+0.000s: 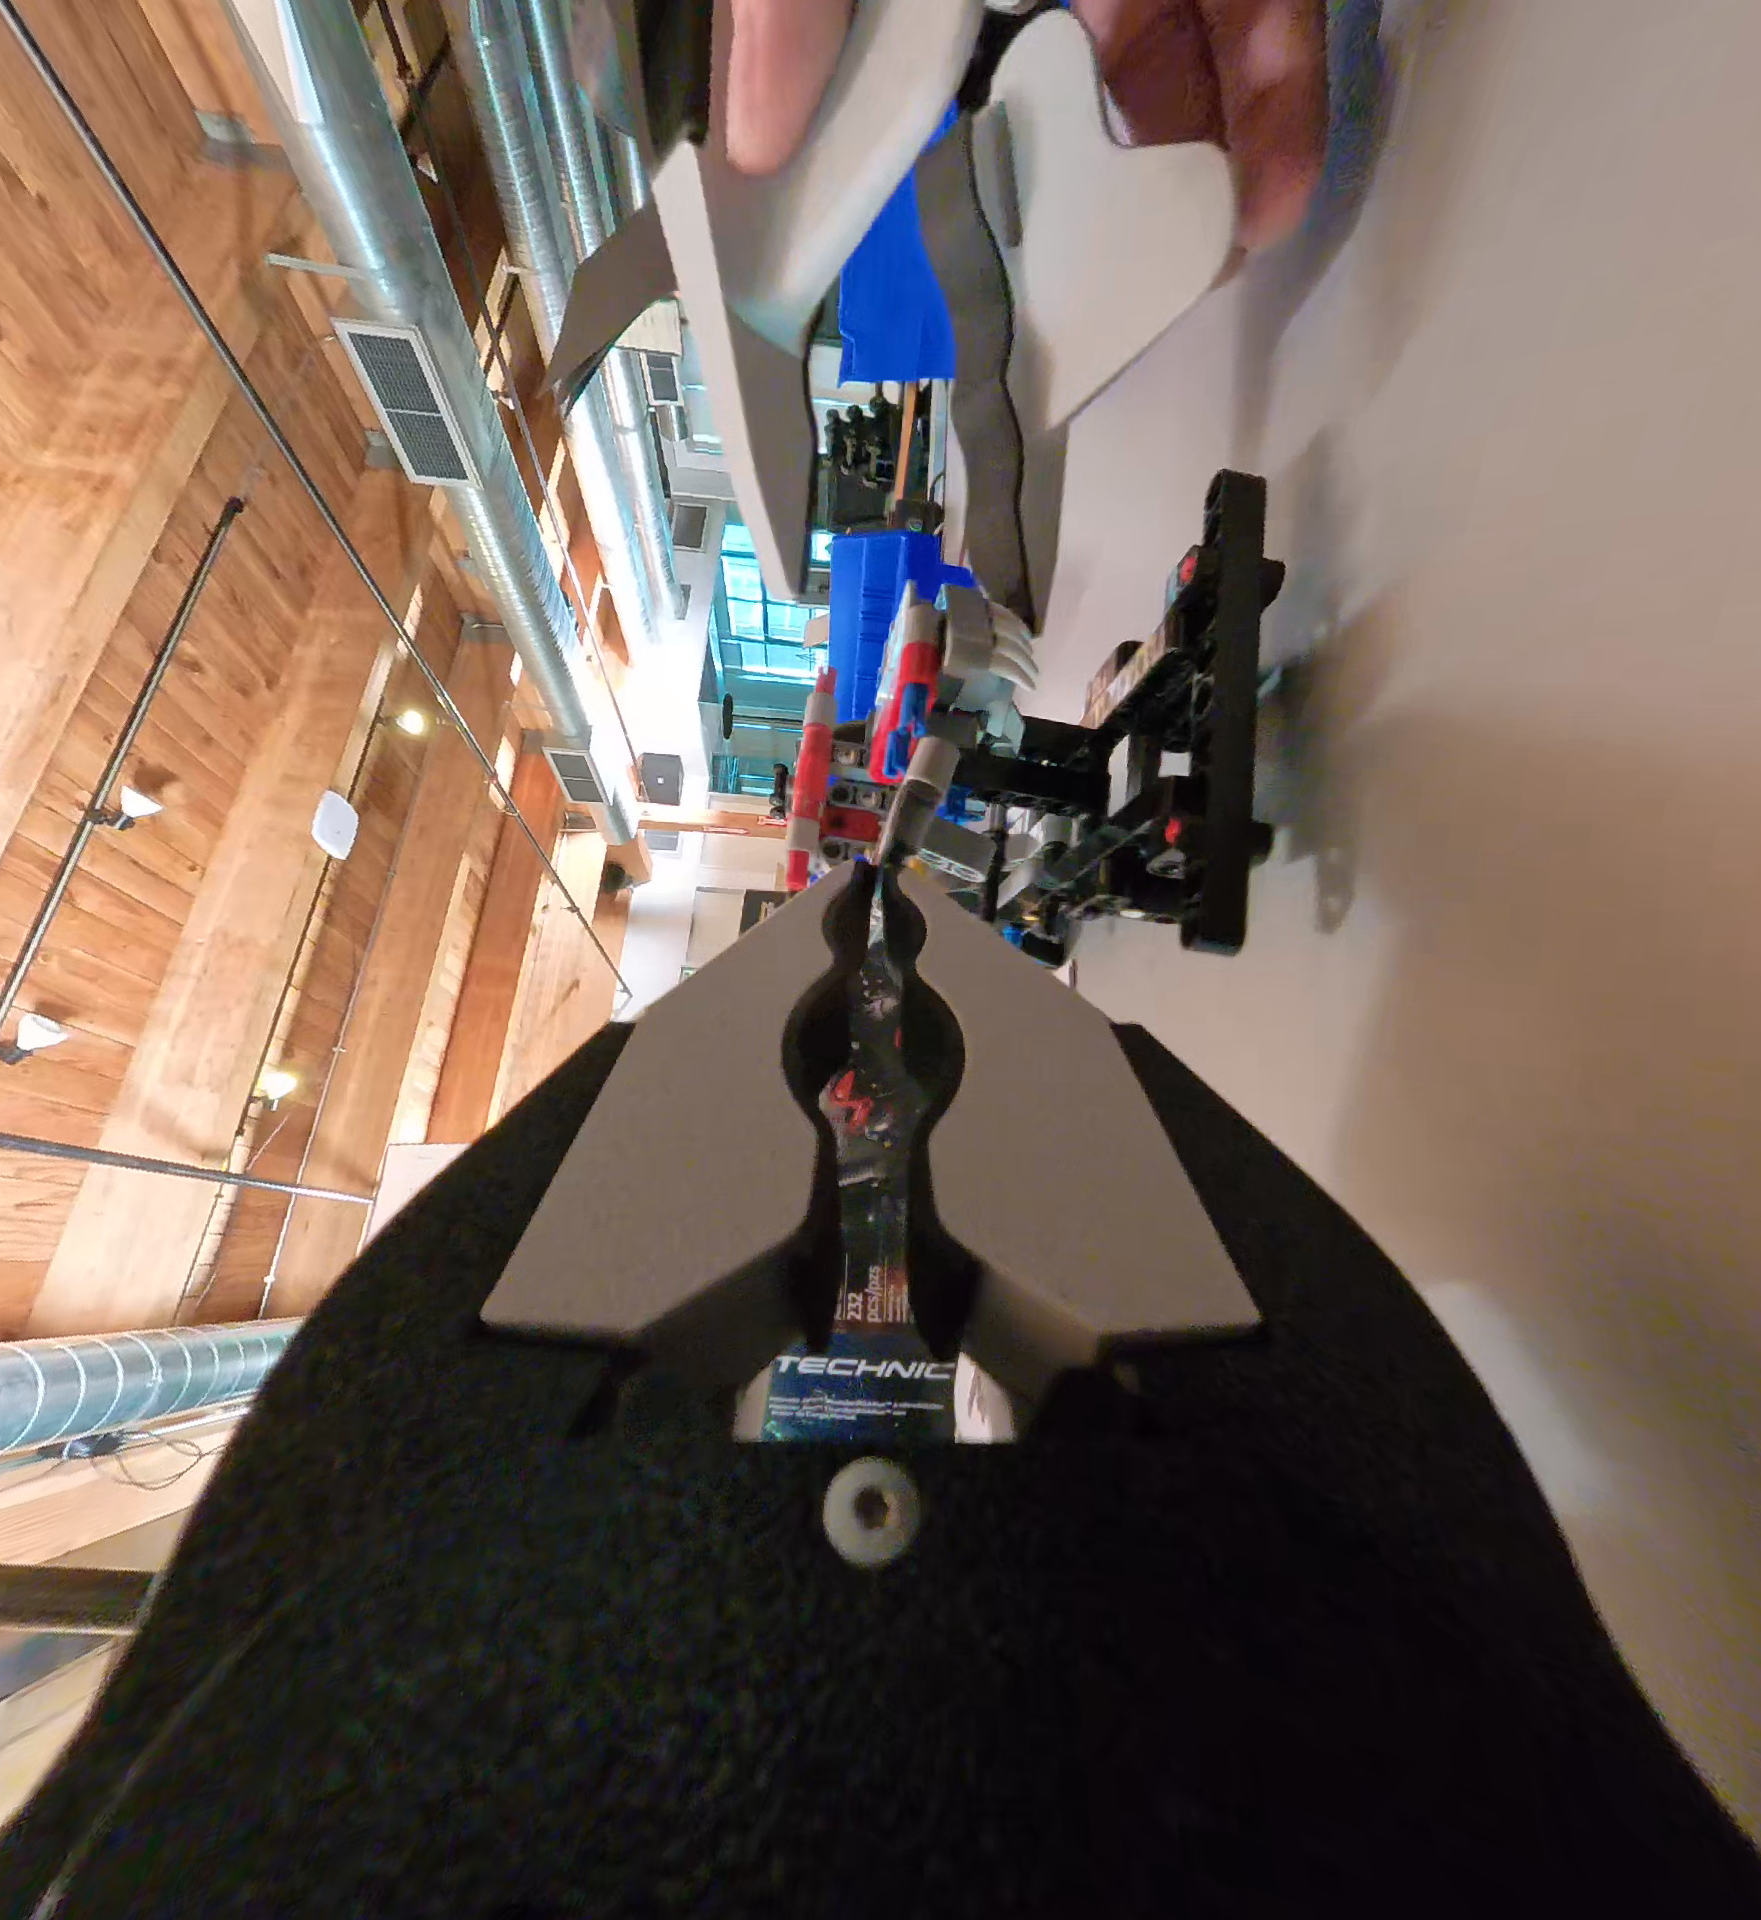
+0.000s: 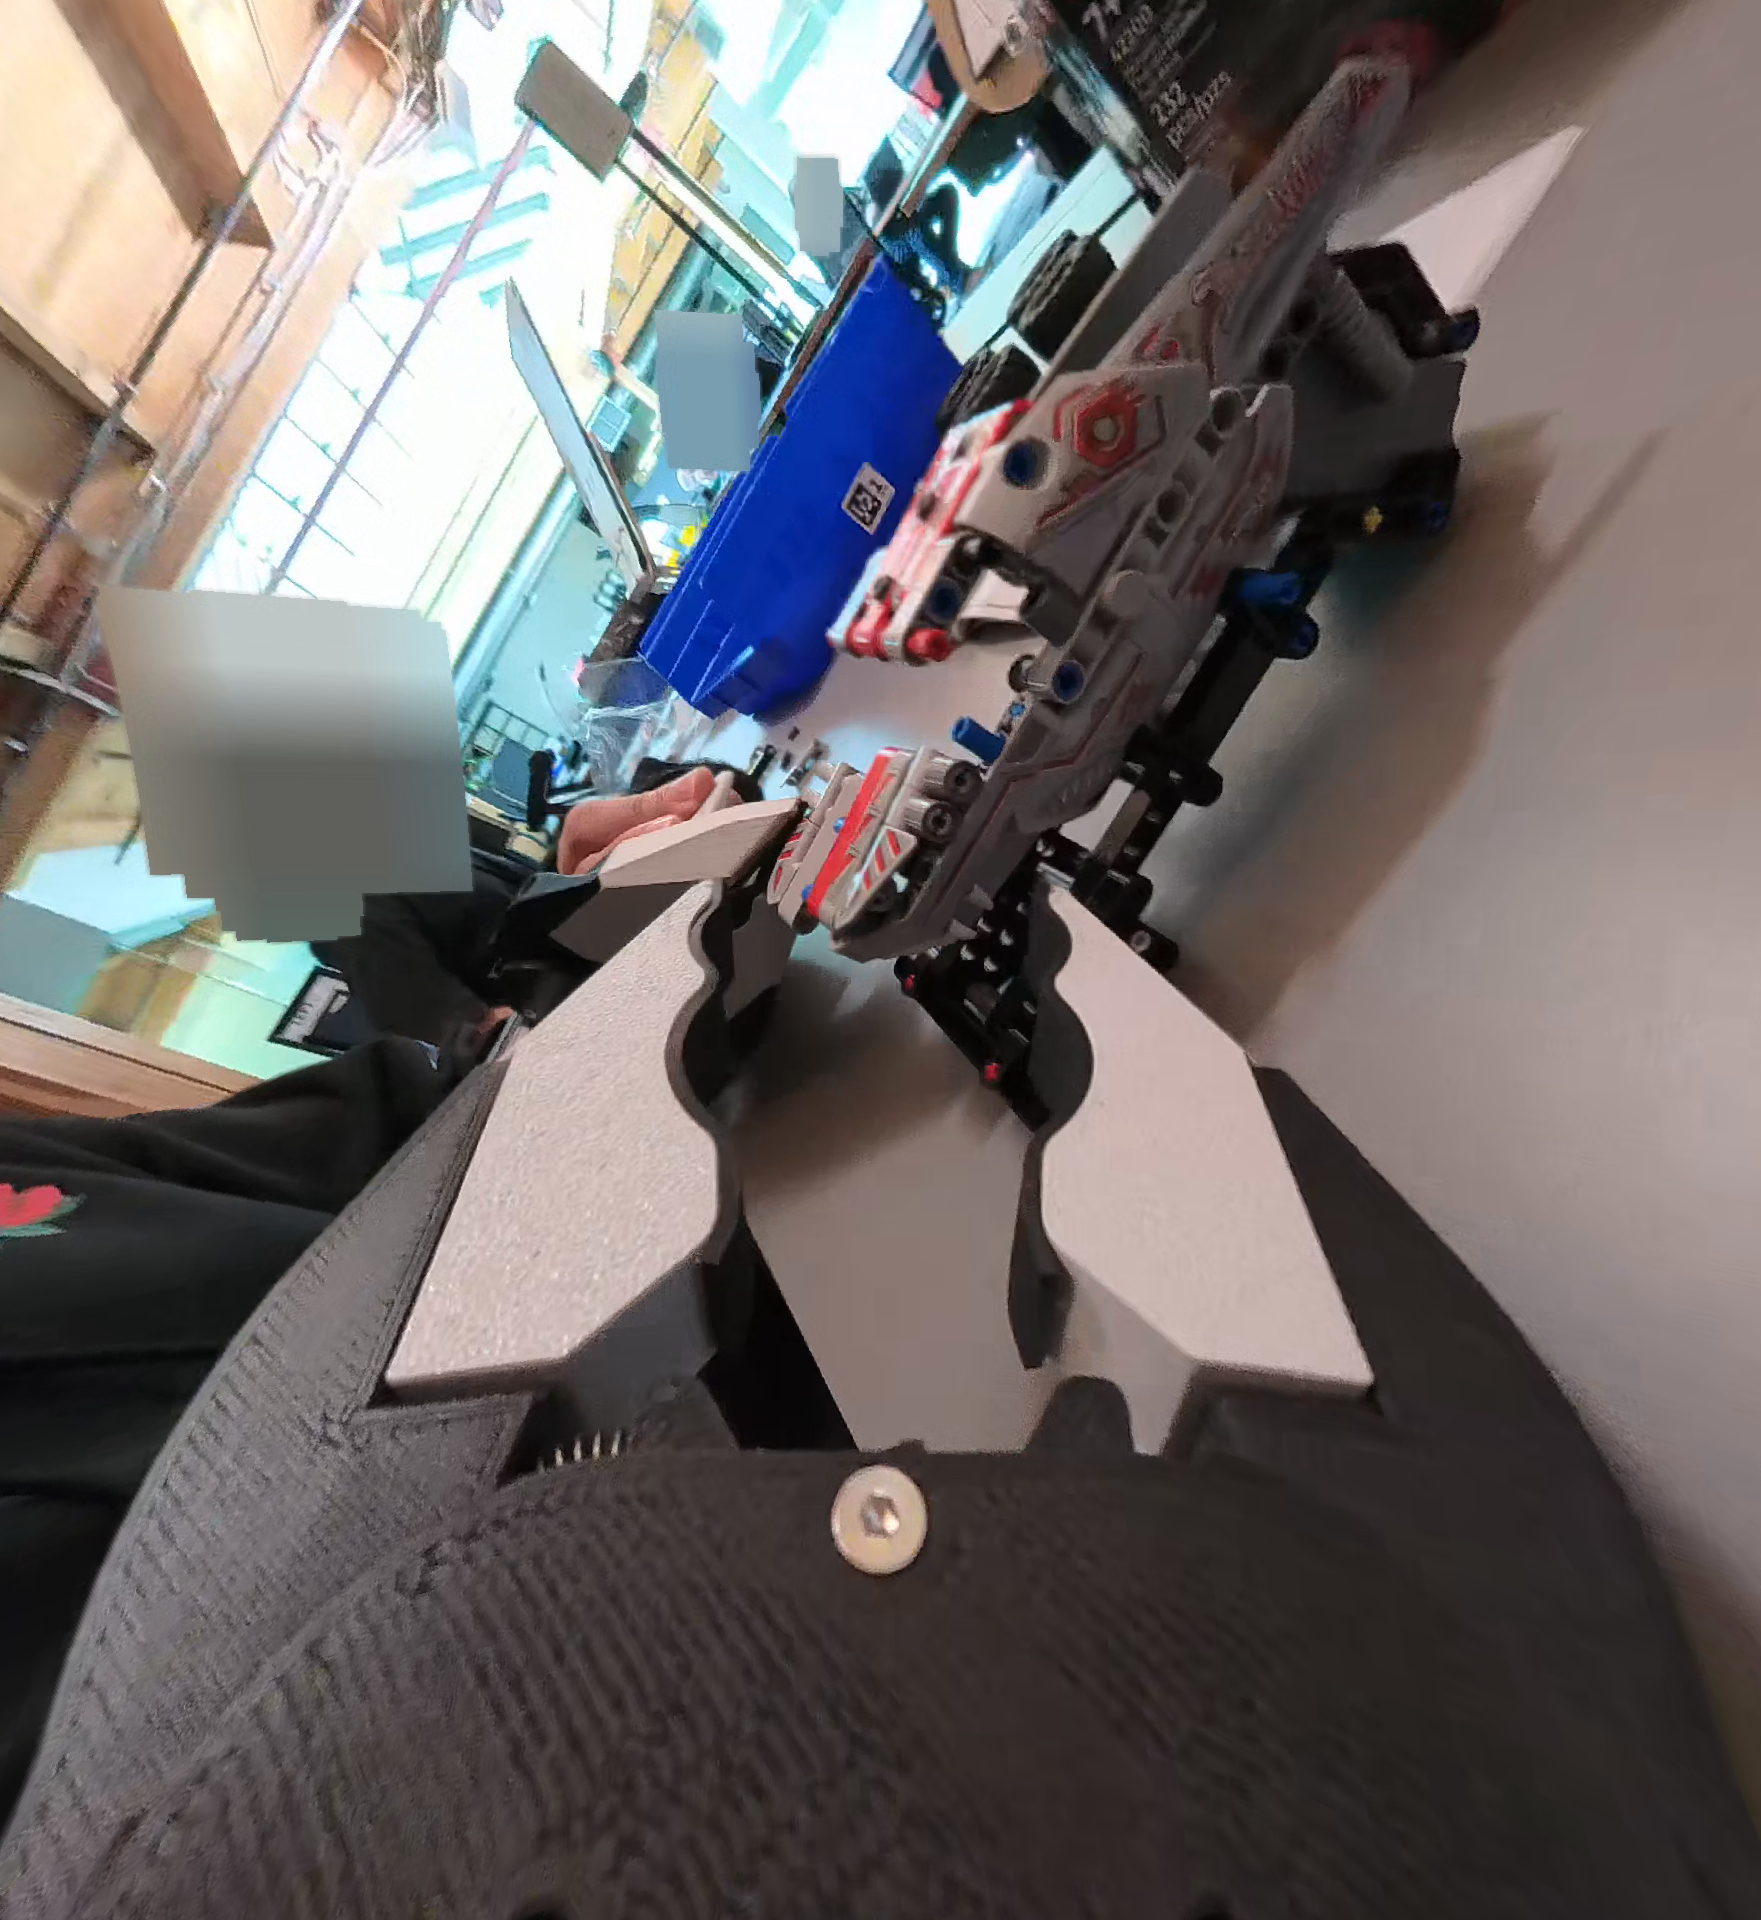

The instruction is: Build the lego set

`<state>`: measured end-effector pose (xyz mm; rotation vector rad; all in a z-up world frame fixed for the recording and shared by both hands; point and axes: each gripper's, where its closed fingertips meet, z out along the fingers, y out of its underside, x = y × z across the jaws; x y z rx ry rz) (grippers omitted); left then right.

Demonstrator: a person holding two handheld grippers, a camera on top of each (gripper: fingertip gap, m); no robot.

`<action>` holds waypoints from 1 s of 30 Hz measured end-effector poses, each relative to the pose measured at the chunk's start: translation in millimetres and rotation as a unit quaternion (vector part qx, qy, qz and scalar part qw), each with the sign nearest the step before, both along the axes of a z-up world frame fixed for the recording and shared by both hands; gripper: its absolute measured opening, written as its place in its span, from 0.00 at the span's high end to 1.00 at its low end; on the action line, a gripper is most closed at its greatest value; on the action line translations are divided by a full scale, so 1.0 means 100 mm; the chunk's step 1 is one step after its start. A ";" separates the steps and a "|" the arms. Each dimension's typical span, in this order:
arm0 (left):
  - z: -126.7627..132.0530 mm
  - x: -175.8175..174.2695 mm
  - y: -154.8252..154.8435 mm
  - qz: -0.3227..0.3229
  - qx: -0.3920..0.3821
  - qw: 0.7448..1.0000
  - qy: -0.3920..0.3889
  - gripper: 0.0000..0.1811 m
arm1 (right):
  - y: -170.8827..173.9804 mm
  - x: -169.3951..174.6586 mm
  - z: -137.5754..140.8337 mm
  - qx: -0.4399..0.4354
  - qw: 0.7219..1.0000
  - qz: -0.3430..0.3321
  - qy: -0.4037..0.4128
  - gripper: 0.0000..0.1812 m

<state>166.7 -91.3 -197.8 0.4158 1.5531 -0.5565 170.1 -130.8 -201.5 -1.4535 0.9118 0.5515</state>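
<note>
Right wrist view: right hand-held gripper (image 2: 886,925) spread open before lego model (image 2: 1094,623); blue bin (image 2: 803,540) behind.

**Bright daylight, soft edges**

Both views are bright and tipped sideways. Daylight floods through the windows (image 2: 367,436), which are blown out to white and teal. Small spotlights (image 1: 408,720) glow on the wooden ceiling (image 1: 76,416). The lego model (image 2: 1115,623) casts soft shadows on the pale table (image 2: 1634,935). Edges bend and blur, and the right view is smeared throughout.

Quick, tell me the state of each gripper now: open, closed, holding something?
Left gripper: closed on a grey piece of the lego model.
Right gripper: open, holding nothing, jaws on either side of the model's black frame.
</note>
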 end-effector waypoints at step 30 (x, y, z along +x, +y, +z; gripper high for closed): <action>0.06 0.09 -0.01 0.034 -0.025 0.999 -0.019 1.00 | 0.12 0.03 -0.06 0.094 0.986 -0.016 0.133 0.80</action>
